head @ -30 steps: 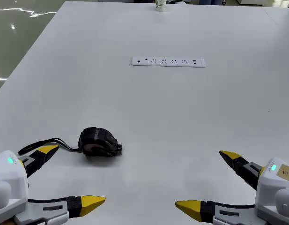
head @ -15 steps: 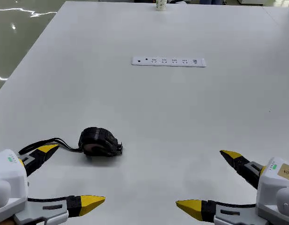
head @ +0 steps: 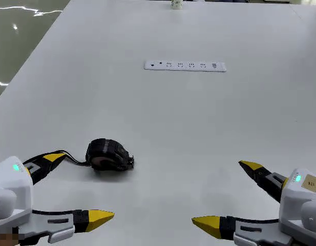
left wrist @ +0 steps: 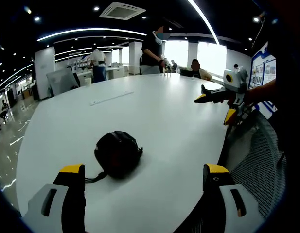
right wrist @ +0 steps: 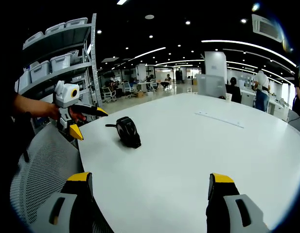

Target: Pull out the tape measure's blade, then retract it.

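The tape measure (head: 109, 155) lies on the white surface (head: 198, 118) in its near left part, blade fully wound in, so the pull-out has not begun. The left gripper (head: 82, 185) is clearly the nearer one. Its fingers are spread wide with nothing between them, and the case sits just ahead of them and a little to the right of the farther fingertip. In the left gripper view it lies ahead inside the gap, slightly left of centre. The right gripper (head: 222, 192) is also wide open and empty, and it is well apart from the case on the right side. The case's long axis runs roughly left to right across the head view. A black strap (head: 70, 155) trails from its left end toward the left fingers, and a small nub at its right end is probably the blade hook (too small to be sure). If so, the blade would come out toward the right gripper while the left steadies the case. The strap's far end passes behind the left finger, and no lock or brake button can be made out. Both gripper bodies are cut off by the bottom edge of the head view. A power strip (head: 184, 65) lies well beyond, clear of the work.
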A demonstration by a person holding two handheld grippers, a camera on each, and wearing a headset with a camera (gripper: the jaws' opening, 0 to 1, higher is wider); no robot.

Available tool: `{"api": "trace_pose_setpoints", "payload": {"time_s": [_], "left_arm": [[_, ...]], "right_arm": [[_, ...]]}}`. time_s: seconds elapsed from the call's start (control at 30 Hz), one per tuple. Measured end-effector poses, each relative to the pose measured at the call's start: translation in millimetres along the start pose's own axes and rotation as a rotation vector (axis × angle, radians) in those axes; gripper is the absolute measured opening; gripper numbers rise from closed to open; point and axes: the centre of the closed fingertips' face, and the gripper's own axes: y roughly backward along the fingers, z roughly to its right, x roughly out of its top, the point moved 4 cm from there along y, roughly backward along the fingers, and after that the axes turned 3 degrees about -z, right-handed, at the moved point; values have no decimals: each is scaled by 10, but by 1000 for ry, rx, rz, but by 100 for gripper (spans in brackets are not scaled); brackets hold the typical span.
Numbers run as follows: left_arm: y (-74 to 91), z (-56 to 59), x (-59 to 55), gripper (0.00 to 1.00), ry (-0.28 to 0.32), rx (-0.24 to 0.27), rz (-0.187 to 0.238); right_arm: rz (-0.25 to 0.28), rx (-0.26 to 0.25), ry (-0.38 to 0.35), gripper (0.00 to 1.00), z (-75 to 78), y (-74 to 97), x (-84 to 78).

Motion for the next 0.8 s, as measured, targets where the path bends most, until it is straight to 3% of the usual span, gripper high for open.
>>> {"api": "trace_pose_setpoints", "payload": {"time_s": [0.8], "left_arm": [[-200, -176, 33, 99, -52, -60, -64]], "right_arm": [[-56, 91, 57, 96, 93, -240, 29]]}}
